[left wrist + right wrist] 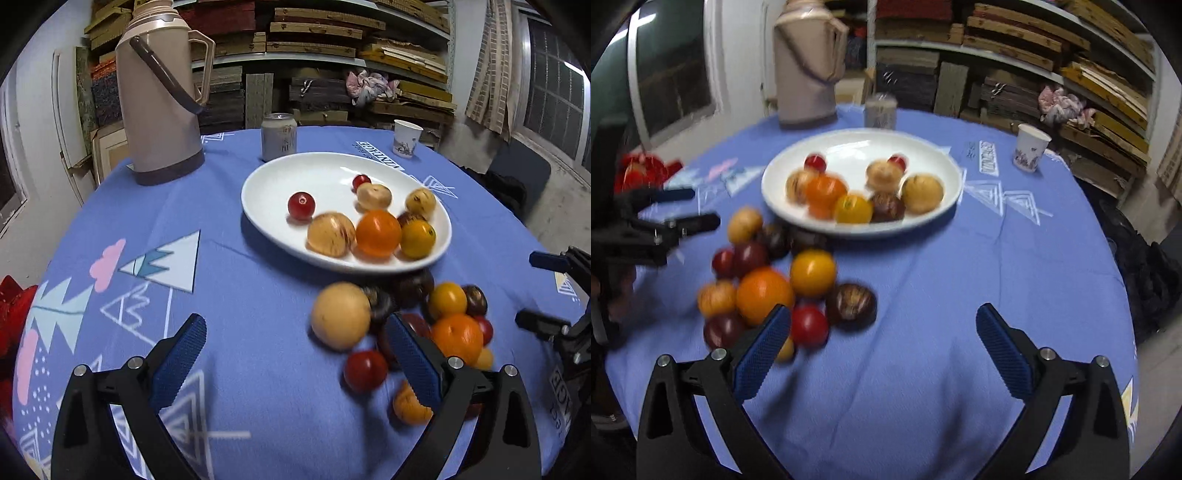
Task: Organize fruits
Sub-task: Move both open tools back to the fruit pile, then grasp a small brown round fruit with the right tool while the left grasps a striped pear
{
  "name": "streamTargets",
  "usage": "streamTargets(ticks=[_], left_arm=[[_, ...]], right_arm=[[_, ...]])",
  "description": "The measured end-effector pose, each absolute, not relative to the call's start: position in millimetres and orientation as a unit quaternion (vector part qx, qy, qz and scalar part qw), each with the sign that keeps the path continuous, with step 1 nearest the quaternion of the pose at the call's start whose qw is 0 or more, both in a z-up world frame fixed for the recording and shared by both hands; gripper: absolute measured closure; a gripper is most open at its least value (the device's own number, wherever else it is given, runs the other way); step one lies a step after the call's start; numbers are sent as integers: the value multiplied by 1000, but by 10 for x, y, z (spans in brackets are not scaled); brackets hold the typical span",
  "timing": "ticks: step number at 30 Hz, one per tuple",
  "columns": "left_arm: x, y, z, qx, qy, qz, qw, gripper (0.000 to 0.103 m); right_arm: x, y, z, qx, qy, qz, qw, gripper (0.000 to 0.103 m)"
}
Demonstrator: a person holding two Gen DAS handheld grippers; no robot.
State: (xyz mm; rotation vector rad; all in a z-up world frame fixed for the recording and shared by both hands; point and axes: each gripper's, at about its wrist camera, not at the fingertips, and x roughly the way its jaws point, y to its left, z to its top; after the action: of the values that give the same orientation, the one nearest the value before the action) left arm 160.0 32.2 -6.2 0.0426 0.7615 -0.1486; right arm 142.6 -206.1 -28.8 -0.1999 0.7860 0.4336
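Note:
A white oval plate (280, 184) (923, 147) on the blue tablecloth holds several small fruits, among them an orange one (378, 233) (824, 191). A pile of loose fruits lies on the cloth in front of it, with a large tan one (340, 315) and an orange one (457, 338) (764, 294). My left gripper (297, 356) is open and empty, its right finger at the pile's near edge; it also shows in the right wrist view (689, 208). My right gripper (882, 347) is open and empty, right of the pile; it shows in the left wrist view (543, 291).
A tall beige thermos (159, 96) (807, 62) stands at the back left. A drink can (279, 136) (880, 110) is behind the plate. A paper cup (406, 138) (1031, 147) is at the back right. A red object (11, 314) (646, 170) lies at the left edge.

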Motion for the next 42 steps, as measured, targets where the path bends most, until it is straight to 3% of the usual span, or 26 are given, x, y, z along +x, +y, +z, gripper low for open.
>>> streamTargets(ticks=[8, 11, 12, 17, 21, 28, 30, 42], left_arm=[[1535, 480, -158, -44, 384, -96, 917, 5], [1511, 456, -163, -33, 385, -88, 918, 5], [1502, 442, -166, -27, 387, -87, 918, 5], [1414, 407, -161, -10, 391, -99, 915, 5], [1313, 390, -137, 4, 387, -103, 916, 5], [1181, 373, -141, 16, 394, -120, 911, 5], [1163, 331, -164, 21, 400, -125, 908, 5], [1174, -164, -333, 88, 418, -163, 889, 8]], right_arm=[[1182, -1939, -464, -116, 392, 209, 888, 7], [1118, -1847, -497, -134, 394, 221, 882, 38], [1113, -1816, -512, -138, 396, 224, 880, 43], [1108, -1671, -566, -142, 405, 259, 865, 48], [1122, -1561, -598, -147, 415, 272, 856, 66], [1218, -1431, -648, -147, 423, 269, 853, 67], [1224, -1423, -648, -142, 426, 274, 851, 77], [1088, -1708, -653, -94, 425, 294, 851, 77]])
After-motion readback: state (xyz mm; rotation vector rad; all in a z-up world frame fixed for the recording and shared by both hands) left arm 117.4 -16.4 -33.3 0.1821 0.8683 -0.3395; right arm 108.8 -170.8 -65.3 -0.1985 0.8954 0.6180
